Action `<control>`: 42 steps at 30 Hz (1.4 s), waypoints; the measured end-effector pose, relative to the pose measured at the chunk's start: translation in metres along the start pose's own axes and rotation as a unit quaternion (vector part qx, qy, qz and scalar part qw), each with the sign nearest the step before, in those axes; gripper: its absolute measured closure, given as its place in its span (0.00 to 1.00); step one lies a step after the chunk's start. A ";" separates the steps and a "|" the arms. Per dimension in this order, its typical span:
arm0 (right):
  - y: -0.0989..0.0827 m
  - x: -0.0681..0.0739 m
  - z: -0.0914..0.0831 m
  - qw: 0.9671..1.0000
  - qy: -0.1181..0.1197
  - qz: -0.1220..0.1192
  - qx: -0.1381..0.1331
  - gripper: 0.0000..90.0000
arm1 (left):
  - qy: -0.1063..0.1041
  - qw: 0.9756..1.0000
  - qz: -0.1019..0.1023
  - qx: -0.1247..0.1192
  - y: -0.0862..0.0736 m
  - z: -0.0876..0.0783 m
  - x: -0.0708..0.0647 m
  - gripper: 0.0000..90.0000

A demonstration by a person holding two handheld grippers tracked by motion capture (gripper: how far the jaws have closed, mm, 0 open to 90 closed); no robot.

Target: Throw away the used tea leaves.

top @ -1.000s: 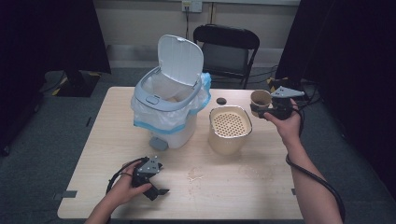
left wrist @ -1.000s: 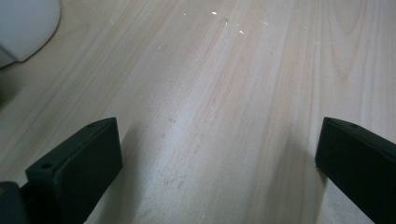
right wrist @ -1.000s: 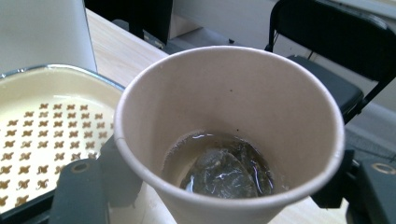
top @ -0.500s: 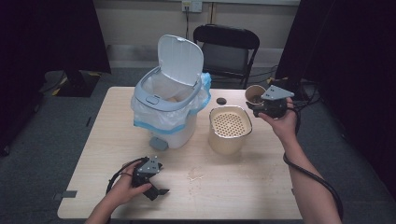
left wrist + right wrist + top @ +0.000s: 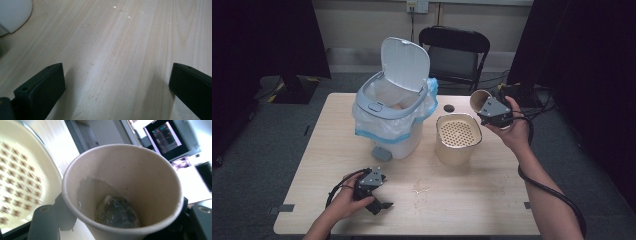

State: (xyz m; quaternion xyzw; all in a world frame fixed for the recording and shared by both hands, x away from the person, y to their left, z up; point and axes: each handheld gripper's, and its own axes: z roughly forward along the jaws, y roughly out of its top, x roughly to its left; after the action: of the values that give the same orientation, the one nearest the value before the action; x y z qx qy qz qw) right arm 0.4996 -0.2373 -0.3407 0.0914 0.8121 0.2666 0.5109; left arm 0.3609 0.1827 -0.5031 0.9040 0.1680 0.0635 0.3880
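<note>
The bin (image 5: 389,120) stands on the table (image 5: 472,200). The strainer pot (image 5: 458,137) sits right of it. A chair (image 5: 454,52) is behind.

Light wood table (image 5: 462,210) on grey carpet floor (image 5: 257,165). Black folding chair (image 5: 454,50) at the far side, against a beige wall (image 5: 357,22) with a power outlet (image 5: 417,6) and a cable running down. Black curtains (image 5: 262,35) both sides. Tape marks on floor near table legs. Even overhead light.
</note>
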 end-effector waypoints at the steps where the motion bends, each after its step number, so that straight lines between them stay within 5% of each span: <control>1: 0.003 0.002 -0.001 1.000 -0.009 -0.028 0.009 0.32 | 0.000 1.000 0.000 0.000 0.000 0.000 0.000 0.00; 3: 0.009 0.008 -0.002 0.995 -0.028 -0.088 0.032 0.32 | 0.000 1.000 0.000 0.000 0.000 0.000 0.000 0.00; 5: 0.015 0.014 -0.003 0.987 -0.042 -0.148 0.043 0.32 | 0.000 1.000 0.000 0.000 0.000 0.000 0.000 0.00; 8: 0.022 0.025 -0.004 0.970 -0.060 -0.227 0.059 0.32 | 0.000 1.000 0.000 0.000 0.000 0.000 0.000 0.00; 9: 0.023 0.028 -0.003 0.962 -0.065 -0.257 0.062 0.33 | 0.000 1.000 0.000 0.001 0.000 0.000 0.000 0.00; 11: 0.026 0.038 -0.003 0.940 -0.089 -0.318 0.086 0.33 | 0.001 1.000 0.000 0.001 0.000 0.000 0.000 0.00; 14: 0.031 0.048 -0.003 0.904 -0.110 -0.404 0.084 0.33 | 0.001 1.000 0.000 0.001 0.000 0.000 0.000 0.00; 17: 0.036 0.054 -0.003 0.869 -0.132 -0.468 0.087 0.33 | 0.001 1.000 0.000 0.000 0.000 0.000 0.000 0.00; 19: 0.038 0.055 -0.003 0.850 -0.148 -0.498 0.089 0.33 | 0.001 1.000 0.001 0.001 0.000 0.000 0.000 0.00; 20: 0.039 0.055 -0.003 0.836 -0.158 -0.519 0.088 0.33 | 0.000 1.000 0.000 0.000 0.000 0.000 0.000 0.00; 21: 0.039 0.056 -0.003 0.833 -0.166 -0.520 0.091 0.33 | 0.000 1.000 0.001 0.000 0.000 0.000 0.000 0.00; 23: 0.041 0.056 -0.004 0.818 -0.180 -0.539 0.091 0.33 | 0.001 1.000 0.000 0.000 0.000 0.000 0.000 0.00; 25: 0.043 0.056 -0.004 0.828 -0.176 -0.524 0.091 0.33 | 0.001 1.000 0.001 0.000 0.000 0.000 0.000 0.00; 26: 0.044 0.054 -0.003 0.844 -0.165 -0.502 0.095 0.33 | 0.001 1.000 0.000 0.000 0.000 0.000 0.000 0.00; 27: 0.044 0.051 -0.004 0.873 -0.148 -0.455 0.093 0.33 | 0.000 1.000 0.001 0.000 0.000 0.000 0.000 0.00; 28: 0.044 0.048 -0.005 0.896 -0.136 -0.414 0.088 0.32 | 0.001 1.000 0.000 0.000 0.000 0.000 0.000 0.00; 30: 0.046 0.034 -0.006 0.948 -0.085 -0.292 0.090 0.32 | 0.000 1.000 0.001 0.002 0.000 0.000 0.000 0.00; 31: 0.045 0.030 -0.005 0.957 -0.076 -0.266 0.084 0.32 | 0.000 1.000 0.001 0.000 0.000 0.000 0.000 0.00; 32: 0.044 0.025 -0.005 0.970 -0.053 -0.222 0.086 0.32 | 0.001 1.000 0.000 0.001 0.000 0.000 0.000 0.00; 33: 0.042 0.021 -0.005 0.978 -0.035 -0.185 0.084 0.32 | 0.001 1.000 0.000 0.000 0.000 0.000 0.000 0.00; 35: 0.037 0.014 -0.004 0.990 -0.008 -0.118 0.076 0.32 | 0.001 1.000 0.000 0.001 0.000 0.000 0.000 0.00; 37: 0.033 0.008 -0.005 0.996 0.008 -0.057 0.065 0.31 | 0.000 1.000 0.000 0.000 0.000 0.000 0.000 0.00; 39: 0.029 0.003 -0.004 0.998 0.035 0.007 0.055 0.31 | 0.000 1.000 0.000 0.001 0.000 0.000 0.000 0.00; 42: 0.026 -0.001 -0.002 0.995 0.062 0.063 0.050 0.31 | 0.000 1.000 0.000 0.001 0.000 0.000 0.000 0.00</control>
State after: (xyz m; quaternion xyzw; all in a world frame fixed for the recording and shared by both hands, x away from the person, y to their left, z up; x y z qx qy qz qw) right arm 0.4952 -0.2169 -0.3257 0.1514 0.8470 0.2625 0.4368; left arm 0.3608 0.1827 -0.5031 0.9042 0.1684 0.0637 0.3873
